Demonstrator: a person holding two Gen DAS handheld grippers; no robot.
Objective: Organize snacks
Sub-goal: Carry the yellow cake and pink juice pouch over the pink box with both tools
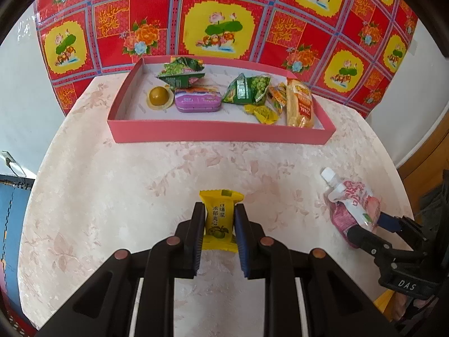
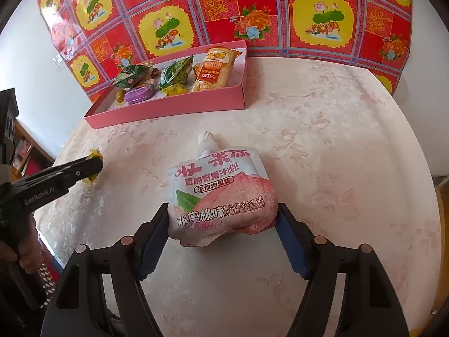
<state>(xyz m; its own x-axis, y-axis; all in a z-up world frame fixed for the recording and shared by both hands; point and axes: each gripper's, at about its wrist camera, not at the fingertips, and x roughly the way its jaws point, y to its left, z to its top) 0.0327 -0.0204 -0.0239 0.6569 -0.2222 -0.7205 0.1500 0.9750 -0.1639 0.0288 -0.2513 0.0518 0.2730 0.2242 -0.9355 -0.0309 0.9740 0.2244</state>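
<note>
On the table [image 2: 322, 129], the left tool [image 1: 219, 219] grips a yellow candy [image 1: 220, 219], the right tool [image 2: 223, 219] pinches a "水蜜桃味" pouch [image 2: 221, 191].

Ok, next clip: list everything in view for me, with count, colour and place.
table: one, pale pink floral top, under everything
tray: one, pink, far side of the table
green packets: two, in the tray, one at the back left, one mid-right
round sweet: one, olive, tray left
tin: one, purple, beside the round sweet
small yellow packets: a few, tray right of centre
cracker pack: one, yellow-orange, tray right end
yellow candy: one, near table edge, clamped in left gripper
jelly pouch: one, pink-white, white cap, between right gripper's fingers
wall cloth: one, red-yellow floral
left gripper: black, blue pads
right gripper: black, blue pads, flanking the pouch
</note>
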